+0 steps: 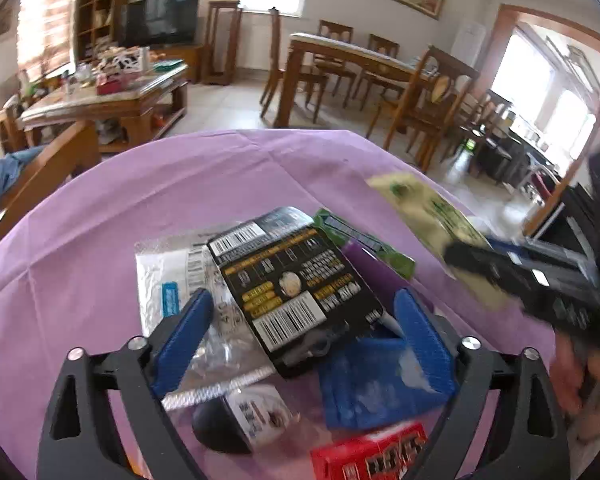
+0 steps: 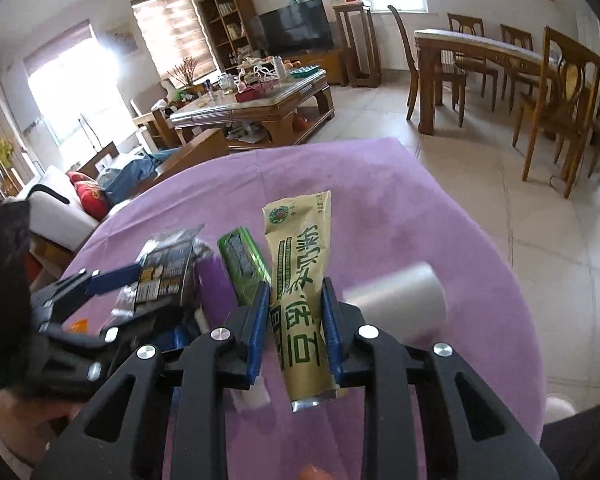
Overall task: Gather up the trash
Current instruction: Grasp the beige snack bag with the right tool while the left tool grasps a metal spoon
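Note:
My right gripper is shut on a yellow-green snack packet and holds it above the purple tablecloth; the packet also shows in the left wrist view. My left gripper is open over a pile of trash: a black packet with barcodes, a white plastic wrapper, a blue wrapper, a red box and a green packet. The black packet lies between its fingers, not clamped.
A clear plastic roll lies on the cloth right of the right gripper. Beyond the table stand a cluttered coffee table, a dining table with chairs and a sofa.

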Available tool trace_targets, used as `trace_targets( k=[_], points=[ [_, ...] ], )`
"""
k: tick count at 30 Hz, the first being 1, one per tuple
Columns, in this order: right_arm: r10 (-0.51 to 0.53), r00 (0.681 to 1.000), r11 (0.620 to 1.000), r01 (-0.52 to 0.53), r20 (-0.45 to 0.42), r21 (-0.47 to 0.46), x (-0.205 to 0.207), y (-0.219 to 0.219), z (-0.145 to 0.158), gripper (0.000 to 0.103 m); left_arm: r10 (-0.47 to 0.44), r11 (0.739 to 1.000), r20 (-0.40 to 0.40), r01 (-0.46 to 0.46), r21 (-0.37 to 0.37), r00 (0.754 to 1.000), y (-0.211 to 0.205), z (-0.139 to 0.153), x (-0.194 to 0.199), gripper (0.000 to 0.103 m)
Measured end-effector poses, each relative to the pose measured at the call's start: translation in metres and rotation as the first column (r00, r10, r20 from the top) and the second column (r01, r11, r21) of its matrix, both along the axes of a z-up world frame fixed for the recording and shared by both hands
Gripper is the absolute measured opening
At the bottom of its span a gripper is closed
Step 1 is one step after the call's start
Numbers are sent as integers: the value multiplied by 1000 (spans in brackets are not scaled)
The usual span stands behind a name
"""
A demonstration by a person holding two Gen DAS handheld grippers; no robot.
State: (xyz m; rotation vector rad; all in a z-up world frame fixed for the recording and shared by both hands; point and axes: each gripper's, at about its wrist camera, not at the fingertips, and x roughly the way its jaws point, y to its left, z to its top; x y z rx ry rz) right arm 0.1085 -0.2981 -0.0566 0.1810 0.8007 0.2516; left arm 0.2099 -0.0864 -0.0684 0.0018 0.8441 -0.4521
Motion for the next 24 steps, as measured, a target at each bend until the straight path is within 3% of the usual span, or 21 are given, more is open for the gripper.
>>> trace_targets(
  k=[4,6,12,17,20,24],
  points=[
    [-4,1000,1000,4,11,13,-7,5,-6,25,18,995,22,-20,102,1000,-10,-4,9,88],
    [-5,1000,1000,5,6,31,-8,3,-10,26,37,990,42,-42,134,998,-11,-3,6,67],
    [-19,999,998,17,37,65,-9,-3,-6,25,37,998,54,-40,54,998,3,4,3,43],
    [-31,998,997,27,52,77,-13,0,-8,25,34,999,67,-35,5,997,11,6,-4,39],
    [-32,998,995,28,46,96,-9,-2,-9,26,29,995,55,-24,-99,998,17,11,-6,39],
    [-33,998,988,26,46,152,-9,-13,-14,25,29,996,83,-22,-86,996,13,17,-8,52]
  ],
)
